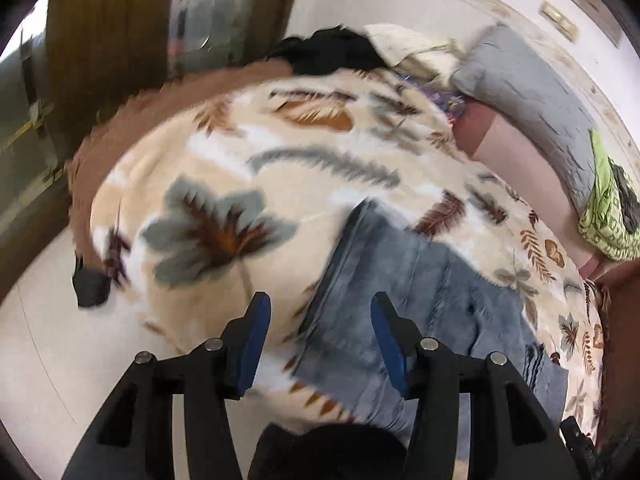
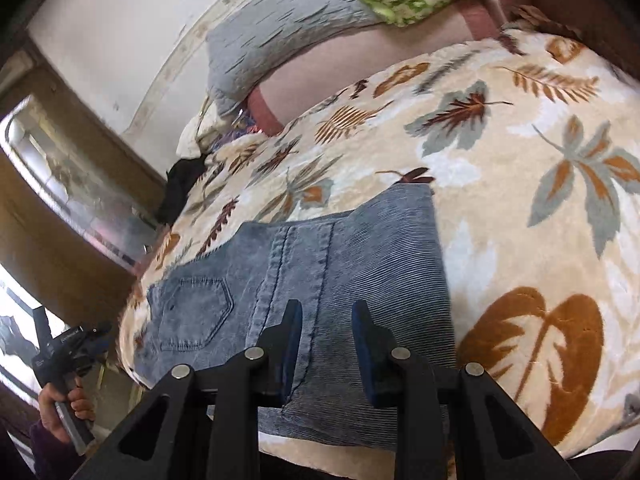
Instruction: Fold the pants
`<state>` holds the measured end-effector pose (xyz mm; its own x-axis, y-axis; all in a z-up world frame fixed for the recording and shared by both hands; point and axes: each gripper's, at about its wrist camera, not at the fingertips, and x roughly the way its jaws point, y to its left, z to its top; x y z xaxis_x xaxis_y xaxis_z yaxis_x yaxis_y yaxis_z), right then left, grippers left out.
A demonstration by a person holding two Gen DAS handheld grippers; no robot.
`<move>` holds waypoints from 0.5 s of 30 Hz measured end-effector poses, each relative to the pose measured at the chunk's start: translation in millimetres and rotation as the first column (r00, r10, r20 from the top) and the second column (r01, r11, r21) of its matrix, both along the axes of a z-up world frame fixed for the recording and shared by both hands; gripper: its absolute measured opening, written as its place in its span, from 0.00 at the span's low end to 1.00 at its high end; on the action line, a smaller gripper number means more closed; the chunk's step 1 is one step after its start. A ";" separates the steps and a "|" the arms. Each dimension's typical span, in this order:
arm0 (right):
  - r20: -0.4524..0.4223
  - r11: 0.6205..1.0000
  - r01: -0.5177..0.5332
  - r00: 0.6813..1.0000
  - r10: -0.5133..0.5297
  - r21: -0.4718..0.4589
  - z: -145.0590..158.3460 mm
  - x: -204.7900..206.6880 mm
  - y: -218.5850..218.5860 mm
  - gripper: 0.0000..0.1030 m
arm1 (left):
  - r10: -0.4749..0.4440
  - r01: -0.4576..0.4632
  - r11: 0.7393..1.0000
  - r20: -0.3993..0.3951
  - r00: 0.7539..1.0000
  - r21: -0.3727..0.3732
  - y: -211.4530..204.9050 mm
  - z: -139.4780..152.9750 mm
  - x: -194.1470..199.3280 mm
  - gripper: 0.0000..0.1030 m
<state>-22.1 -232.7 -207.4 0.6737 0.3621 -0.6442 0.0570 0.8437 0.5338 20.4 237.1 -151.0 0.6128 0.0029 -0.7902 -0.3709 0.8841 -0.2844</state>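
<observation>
White wall (image 2: 100, 20); pale floor (image 1: 48, 352); leaf-patterned bed blanket (image 2: 520, 240).

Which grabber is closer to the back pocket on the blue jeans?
Probably the right gripper: it hangs open just above the jeans, with the back pocket right beside it. The left gripper, also open, hovers over the jeans' other edge, where no pocket shows.

Folded pants (image 2: 320, 300) on blanket (image 2: 520, 200) near its front edge, pillows (image 2: 280, 32) behind
</observation>
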 end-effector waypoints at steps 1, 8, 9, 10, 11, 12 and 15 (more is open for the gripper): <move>0.006 1.000 -0.011 1.000 0.011 -0.019 1.1 -0.1 3.8 0.28 | 0.001 -0.001 0.999 -0.009 1.000 -0.034 3.6 -8.7 -5.7 0.57; 0.040 0.983 -0.077 0.996 0.084 -0.167 7.2 -6.1 30.2 0.28 | -0.022 -0.010 0.927 -0.081 0.996 -0.375 -8.3 -70.1 -18.1 0.66; 0.044 0.980 -0.080 0.995 0.090 -0.184 7.7 -6.7 32.4 0.28 | -0.036 -0.005 0.911 -0.092 0.995 -0.412 -12.5 -76.0 -15.9 0.66; 0.046 0.977 -0.084 0.994 0.094 -0.195 7.9 -7.3 33.9 0.28 | -0.038 -0.008 0.898 -0.096 0.995 -0.440 -15.4 -80.4 -12.2 0.66; 0.048 0.975 -0.088 0.994 0.100 -0.202 7.9 -7.7 35.4 0.28 | -0.023 -0.012 0.887 -0.069 0.997 -0.461 -16.2 -81.2 -6.5 0.66; 0.049 0.975 -0.092 0.993 0.104 -0.204 7.9 -7.5 35.8 0.28 | -0.017 -0.002 0.888 -0.037 0.999 -0.460 -16.4 -78.6 -2.5 0.66; 0.048 0.974 -0.092 0.993 0.104 -0.209 7.8 -7.7 35.7 0.28 | -0.032 0.019 0.928 -0.029 0.999 -0.373 -16.2 -76.5 21.1 0.65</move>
<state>-29.8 -197.0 -199.7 0.6804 0.2914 -0.6724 -0.0575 0.9359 0.3474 41.5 220.8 -227.5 0.5816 -0.3113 -0.7515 -0.3647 0.7261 -0.5829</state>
